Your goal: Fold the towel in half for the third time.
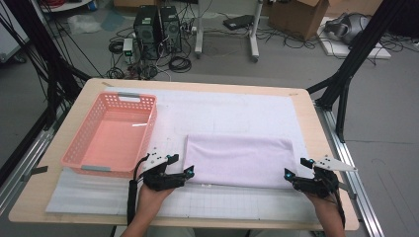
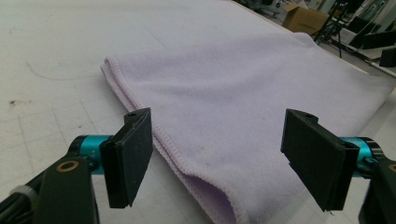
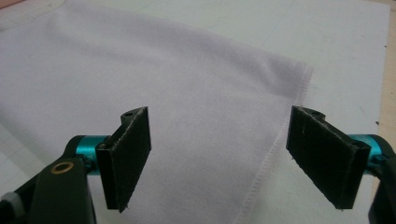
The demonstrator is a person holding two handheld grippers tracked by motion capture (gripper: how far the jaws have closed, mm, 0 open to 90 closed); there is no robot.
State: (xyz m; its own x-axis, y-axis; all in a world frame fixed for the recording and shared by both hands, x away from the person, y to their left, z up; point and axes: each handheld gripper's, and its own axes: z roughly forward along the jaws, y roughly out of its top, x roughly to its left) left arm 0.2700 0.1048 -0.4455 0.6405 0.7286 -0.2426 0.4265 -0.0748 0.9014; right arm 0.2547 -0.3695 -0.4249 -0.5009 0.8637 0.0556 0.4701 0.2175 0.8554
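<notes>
A folded lilac towel (image 1: 239,160) lies flat on the white mat in the middle of the table. My left gripper (image 1: 189,172) rests at the towel's near left corner with its jaws wide open. In the left gripper view the towel's folded corner (image 2: 219,140) lies between the open jaws, untouched by the pads (image 2: 133,154). My right gripper (image 1: 289,175) sits at the near right corner, also open. In the right gripper view the hemmed edge of the towel (image 3: 196,116) runs between its spread jaws, and nothing is pinched.
A pink plastic basket (image 1: 79,148) stands empty at the table's left, just behind my left hand. The white mat (image 1: 222,106) covers most of the wooden tabletop. Black frame legs, computers and cardboard boxes stand on the floor beyond the table.
</notes>
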